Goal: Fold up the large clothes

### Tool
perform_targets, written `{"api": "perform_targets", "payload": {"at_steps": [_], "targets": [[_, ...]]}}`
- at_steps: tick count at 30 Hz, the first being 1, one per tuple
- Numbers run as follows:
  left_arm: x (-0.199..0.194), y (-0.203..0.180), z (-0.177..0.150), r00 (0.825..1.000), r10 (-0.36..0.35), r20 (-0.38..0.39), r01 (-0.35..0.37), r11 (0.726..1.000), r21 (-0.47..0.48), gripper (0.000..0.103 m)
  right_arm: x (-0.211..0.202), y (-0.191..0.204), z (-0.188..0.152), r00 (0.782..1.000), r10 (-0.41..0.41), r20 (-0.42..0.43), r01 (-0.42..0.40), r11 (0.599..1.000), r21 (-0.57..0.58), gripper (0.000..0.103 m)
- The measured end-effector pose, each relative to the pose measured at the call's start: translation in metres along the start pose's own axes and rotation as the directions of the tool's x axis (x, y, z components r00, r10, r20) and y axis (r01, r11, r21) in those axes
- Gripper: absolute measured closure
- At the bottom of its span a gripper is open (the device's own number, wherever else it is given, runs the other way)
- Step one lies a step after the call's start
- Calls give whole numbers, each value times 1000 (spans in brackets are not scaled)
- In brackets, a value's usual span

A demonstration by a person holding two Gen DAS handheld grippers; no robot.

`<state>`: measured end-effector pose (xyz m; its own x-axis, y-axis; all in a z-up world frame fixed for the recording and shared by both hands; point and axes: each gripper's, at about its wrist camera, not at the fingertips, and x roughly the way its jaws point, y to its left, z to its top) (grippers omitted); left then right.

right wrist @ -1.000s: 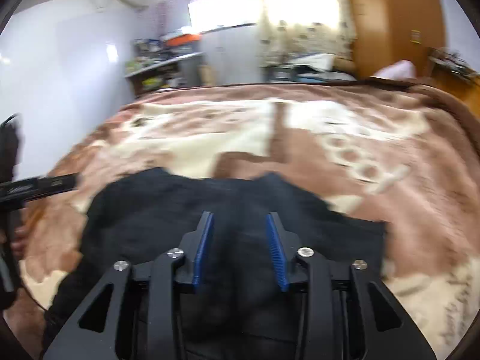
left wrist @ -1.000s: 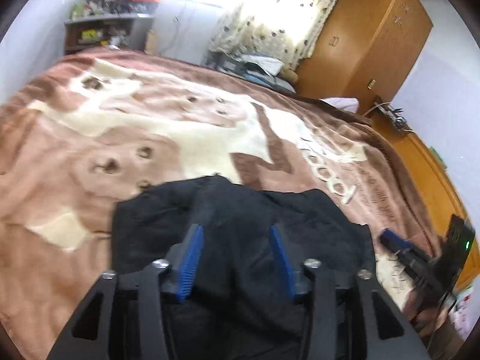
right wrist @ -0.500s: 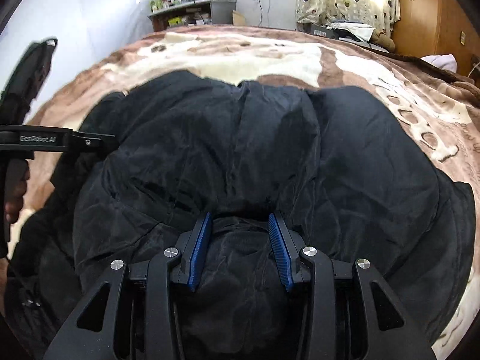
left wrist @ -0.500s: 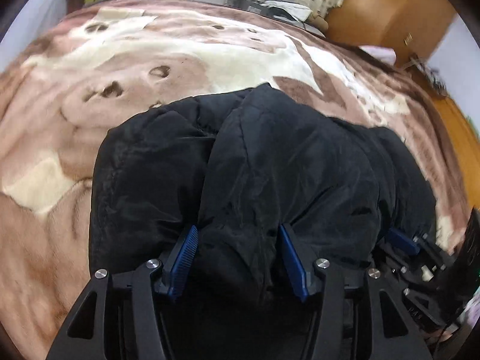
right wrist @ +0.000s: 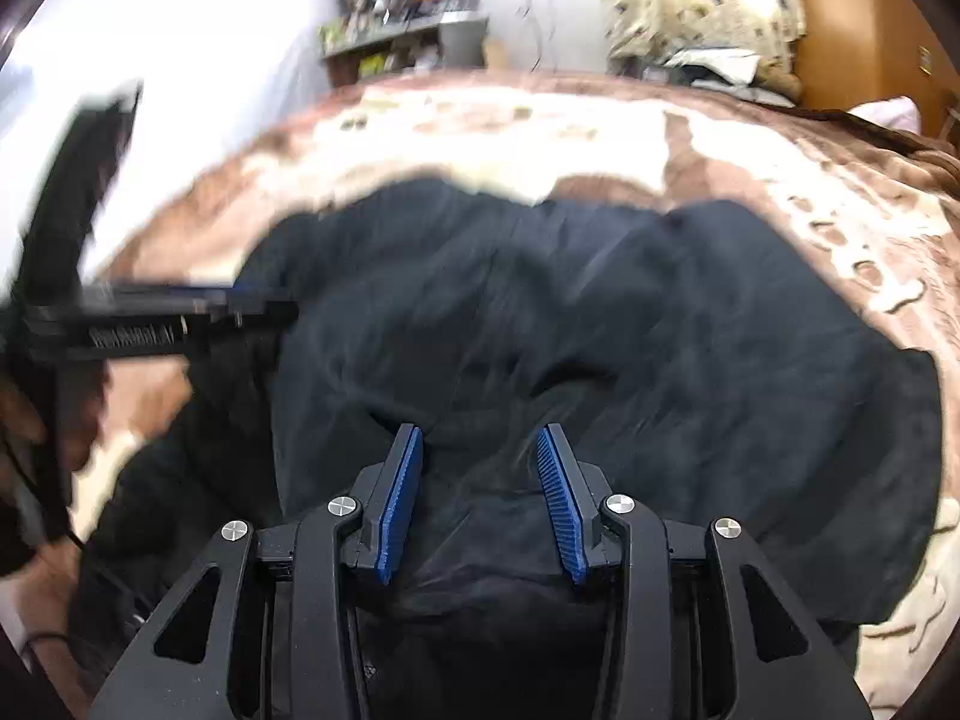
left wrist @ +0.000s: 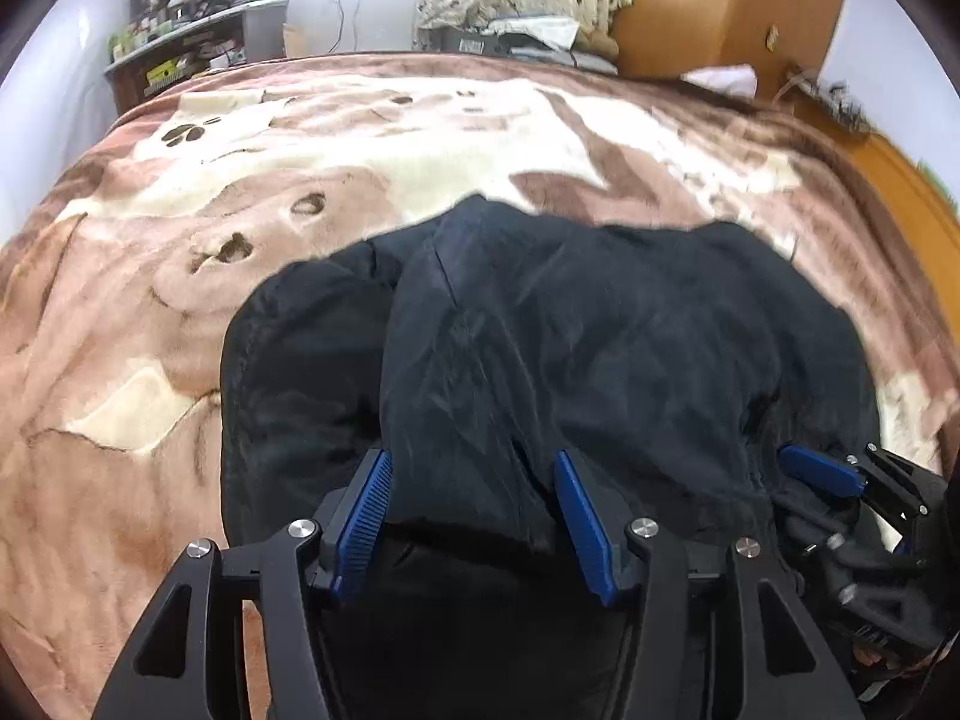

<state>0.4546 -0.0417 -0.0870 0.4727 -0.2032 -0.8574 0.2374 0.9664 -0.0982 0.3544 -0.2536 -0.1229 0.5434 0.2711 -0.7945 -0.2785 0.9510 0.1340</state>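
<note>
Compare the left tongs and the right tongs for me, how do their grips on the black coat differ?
The left tongs stand wider, pinching a thick bunch of the black coat; the right tongs stand narrower on a smaller bunch. The left sits at the coat's left side, the right nearer its middle. Both have blue pads and point down at the blanket.

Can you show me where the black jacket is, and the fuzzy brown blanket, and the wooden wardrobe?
black jacket (left wrist: 600,330): left wrist view, its top panel.
brown blanket (left wrist: 108,372): left wrist view, bare patch left of jacket.
wooden wardrobe (left wrist: 720,6): left wrist view, its door.

White lettering on the left claw (blurred) cannot be read.
</note>
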Motion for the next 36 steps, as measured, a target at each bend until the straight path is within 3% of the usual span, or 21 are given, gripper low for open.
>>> {"api": "perform_targets", "payload": {"at_steps": [3, 8, 13, 17, 22, 30, 36], "targets": [[22, 12, -4, 997, -23, -68, 19, 998, -66, 44, 29, 8, -12, 996, -60, -61, 56, 997, -54, 62], [28, 8, -8, 998, -11, -56, 9, 999, -33, 43, 44, 0, -14, 995, -65, -77, 64, 998, -25, 62], [9, 18, -7, 995, -80, -51, 73, 990, -122, 44, 34, -1, -5, 991, -59, -118, 59, 998, -7, 62], [-40, 20, -17, 994, -111, 12, 111, 989, -95, 44, -26, -8, -1, 1000, -14, -3, 14, 997, 81, 61], [-110, 24, -40, 991, -109, 78, 114, 991, -71, 44, -103, -7, -18, 996, -44, 71, 37, 995, 97, 61], [-216, 26, -100, 984, -106, 142, 113, 993, -41, 41, -211, 17, -61, 983, -102, 152, 84, 989, 126, 61], [-277, 27, -152, 984, -92, 152, 98, 995, -29, 34, -265, 29, -99, 976, -127, 179, 98, 981, 166, 60]]}}
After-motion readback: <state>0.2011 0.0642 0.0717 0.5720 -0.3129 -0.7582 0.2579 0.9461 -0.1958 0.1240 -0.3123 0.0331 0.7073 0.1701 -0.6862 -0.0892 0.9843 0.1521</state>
